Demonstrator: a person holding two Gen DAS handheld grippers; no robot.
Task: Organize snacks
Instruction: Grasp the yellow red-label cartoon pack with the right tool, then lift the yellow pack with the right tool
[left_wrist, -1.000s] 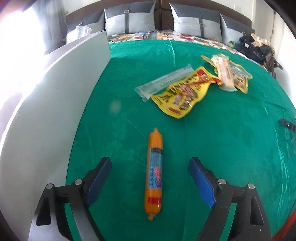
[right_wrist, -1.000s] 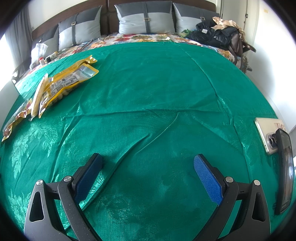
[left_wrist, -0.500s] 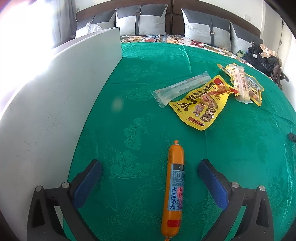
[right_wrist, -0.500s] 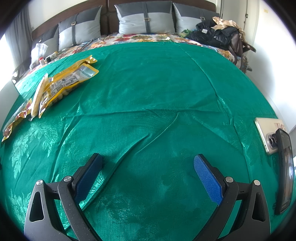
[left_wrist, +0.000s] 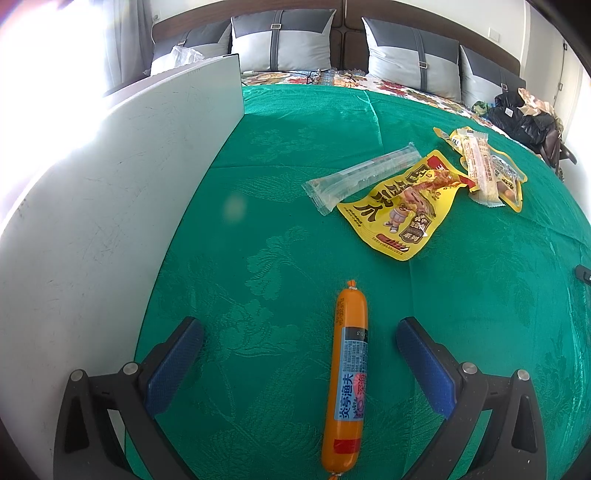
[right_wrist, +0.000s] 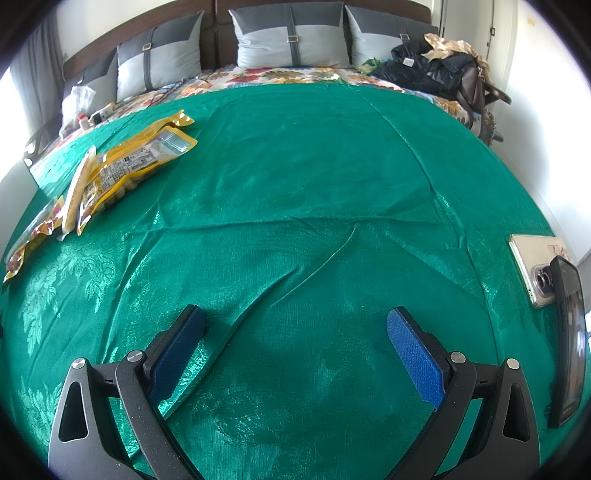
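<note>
An orange sausage stick (left_wrist: 347, 380) with a blue label lies on the green cloth (left_wrist: 277, 221). It rests between the wide-apart fingers of my left gripper (left_wrist: 299, 325), nearer the right pad, and neither pad touches it. That gripper is open. Further back lie a clear long packet (left_wrist: 362, 177), a yellow printed pouch (left_wrist: 402, 206) and more yellow snack packs (left_wrist: 487, 173). My right gripper (right_wrist: 295, 313) is open over bare green cloth with nothing between its fingers. In the right wrist view the yellow snack packs (right_wrist: 125, 166) sit far to the left.
A white board (left_wrist: 110, 184) stands on edge along the left side of the cloth. Two phones (right_wrist: 539, 269) (right_wrist: 569, 339) lie at the right edge. Pillows (right_wrist: 291, 40) and a dark bag (right_wrist: 436, 70) sit at the head of the bed.
The left gripper's jaws have spread wider and its view has shifted a little, so the sausage now sits right of centre between the fingers. The right gripper has not moved.
</note>
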